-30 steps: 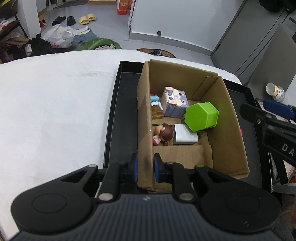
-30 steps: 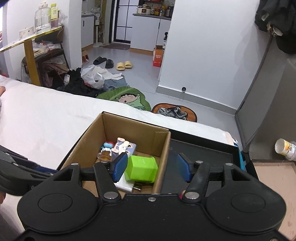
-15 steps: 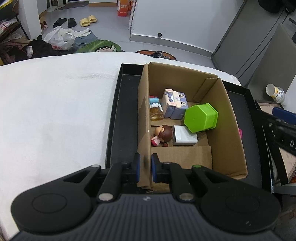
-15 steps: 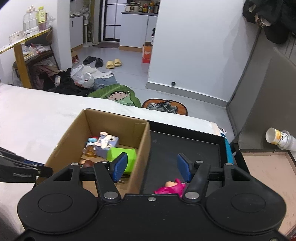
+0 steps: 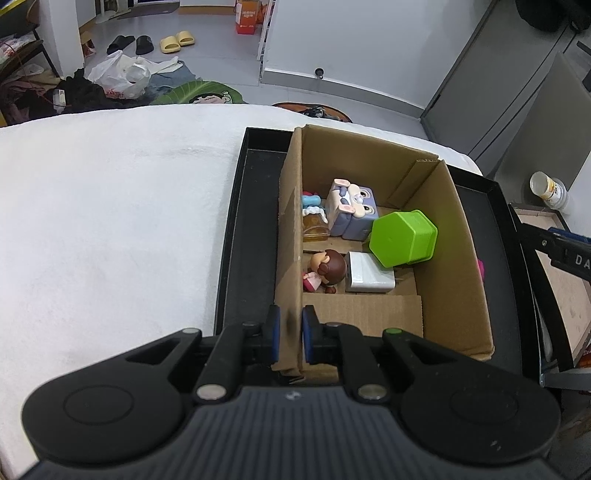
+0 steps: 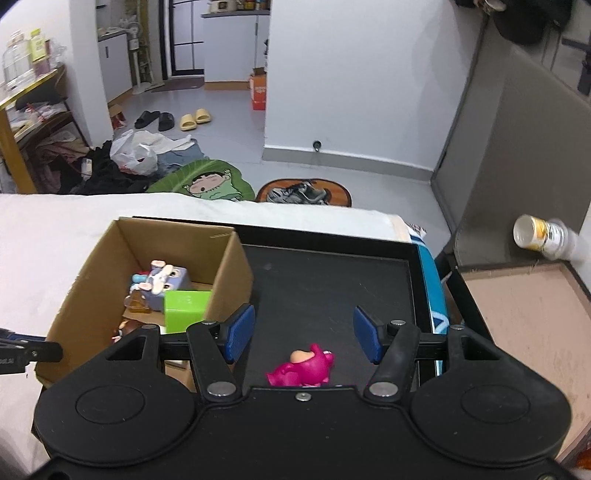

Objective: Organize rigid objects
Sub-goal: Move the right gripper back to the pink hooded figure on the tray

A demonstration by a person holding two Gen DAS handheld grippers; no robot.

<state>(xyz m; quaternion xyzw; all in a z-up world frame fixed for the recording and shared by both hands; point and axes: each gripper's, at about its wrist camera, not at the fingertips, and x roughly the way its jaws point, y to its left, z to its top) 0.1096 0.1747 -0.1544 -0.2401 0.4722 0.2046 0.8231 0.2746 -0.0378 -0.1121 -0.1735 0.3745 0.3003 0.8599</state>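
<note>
Pinching the cardboard box (image 5: 447, 236) wall, left gripper (image 5: 291, 335) clamped on it, right gripper (image 6: 303, 334) spread apart above pink toy (image 6: 303, 367), black tray (image 6: 332, 280) beneath.

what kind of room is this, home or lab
Most likely a lived-in home: slippers and shoes lie on the floor, clothes and a plastic bag are piled nearby, and a kitchen counter shows behind.

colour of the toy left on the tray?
Magenta pink toy on the black tray; right wrist view.

Black tray (image 6: 332, 236) on white bed (image 5: 110, 206)
</note>
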